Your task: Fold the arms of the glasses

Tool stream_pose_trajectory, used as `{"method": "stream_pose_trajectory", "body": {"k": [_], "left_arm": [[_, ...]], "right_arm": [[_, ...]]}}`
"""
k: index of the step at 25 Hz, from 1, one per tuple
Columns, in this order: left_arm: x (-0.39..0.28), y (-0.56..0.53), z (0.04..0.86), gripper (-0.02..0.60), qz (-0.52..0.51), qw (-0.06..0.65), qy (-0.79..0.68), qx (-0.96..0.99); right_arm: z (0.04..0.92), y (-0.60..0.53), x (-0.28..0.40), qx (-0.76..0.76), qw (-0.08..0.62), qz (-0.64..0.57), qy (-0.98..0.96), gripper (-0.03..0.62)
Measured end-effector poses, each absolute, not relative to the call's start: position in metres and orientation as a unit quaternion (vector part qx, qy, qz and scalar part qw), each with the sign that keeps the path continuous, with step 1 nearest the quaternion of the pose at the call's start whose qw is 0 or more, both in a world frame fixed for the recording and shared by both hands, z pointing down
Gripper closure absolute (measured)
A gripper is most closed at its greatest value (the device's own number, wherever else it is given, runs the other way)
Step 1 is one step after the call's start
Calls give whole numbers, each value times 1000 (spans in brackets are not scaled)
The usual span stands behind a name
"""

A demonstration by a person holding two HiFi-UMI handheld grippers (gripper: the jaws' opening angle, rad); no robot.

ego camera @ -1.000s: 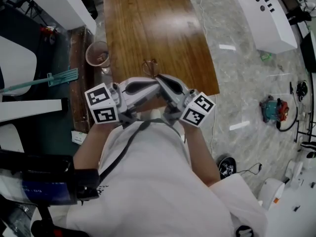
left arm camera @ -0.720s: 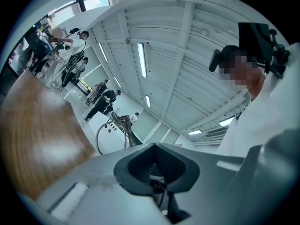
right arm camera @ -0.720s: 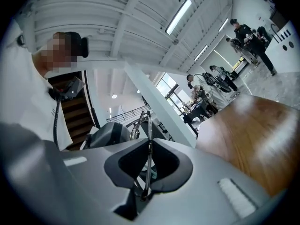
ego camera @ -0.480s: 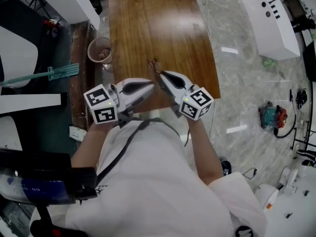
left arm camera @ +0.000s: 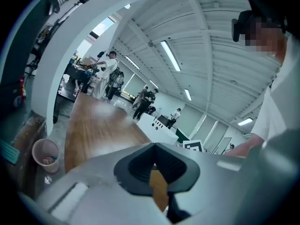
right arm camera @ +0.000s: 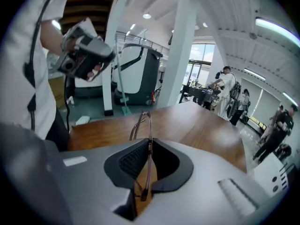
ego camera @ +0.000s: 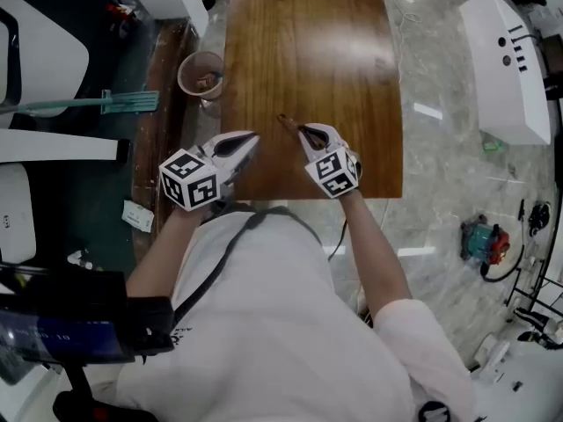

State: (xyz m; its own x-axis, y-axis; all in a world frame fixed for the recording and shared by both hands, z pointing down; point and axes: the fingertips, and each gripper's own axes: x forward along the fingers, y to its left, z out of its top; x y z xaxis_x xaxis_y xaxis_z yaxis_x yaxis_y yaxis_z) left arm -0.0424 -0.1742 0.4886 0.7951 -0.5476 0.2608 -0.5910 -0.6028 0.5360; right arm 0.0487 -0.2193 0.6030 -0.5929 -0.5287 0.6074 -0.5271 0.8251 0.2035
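- The wooden table [ego camera: 308,51] fills the upper centre of the head view. Both grippers sit over its near end, just above the person's chest.
- The left gripper [ego camera: 250,137] is centre-left in the head view, over the table's near left corner. Its own view shows the jaws pressed together with nothing between the pads — only brown wood shows through the gap below them.
- The right gripper [ego camera: 305,131] is just right of centre, a little apart from the left one. Its jaws pinch a thin metal part of the glasses, which runs straight up through the middle of the right gripper view.
- The glasses [right arm camera: 143,121] stick out past the right jaws over the table. In the head view they are a small dark sliver just up and left of the jaw tips. They appear edge-on, so which part is gripped cannot be told, nor whether they touch the wood.
- Progress, as a judgement: the glasses are picked up and brought to the table, but nothing shows either arm folded — the folding itself seems yet to come. The empty left gripper looks like the one to push an arm in while the right one holds the frame steady.
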Motion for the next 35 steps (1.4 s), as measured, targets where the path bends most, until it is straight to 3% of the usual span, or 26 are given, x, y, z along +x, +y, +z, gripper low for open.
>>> {"method": "stream_pose_trajectory", "body": {"k": [5, 14, 25, 31, 35], "left_arm": [[-62, -174, 504, 575, 35, 320, -361, 875], [-76, -170, 520, 575, 37, 330, -407, 851], [-78, -162, 530, 575, 42, 338, -418, 842], [-79, -160, 525, 575, 37, 335, -408, 848], [-78, -161, 515, 575, 29, 326, -390, 860]], "right_arm": [[652, -234, 42, 254, 415, -98, -868, 563], [687, -246, 33, 237, 442, -212, -839, 563], [701, -242, 28, 236, 447, -231, -831, 555], [701, -232, 33, 245, 455, -206, -831, 478], [677, -227, 35, 280, 432, -176, -839, 479]]}}
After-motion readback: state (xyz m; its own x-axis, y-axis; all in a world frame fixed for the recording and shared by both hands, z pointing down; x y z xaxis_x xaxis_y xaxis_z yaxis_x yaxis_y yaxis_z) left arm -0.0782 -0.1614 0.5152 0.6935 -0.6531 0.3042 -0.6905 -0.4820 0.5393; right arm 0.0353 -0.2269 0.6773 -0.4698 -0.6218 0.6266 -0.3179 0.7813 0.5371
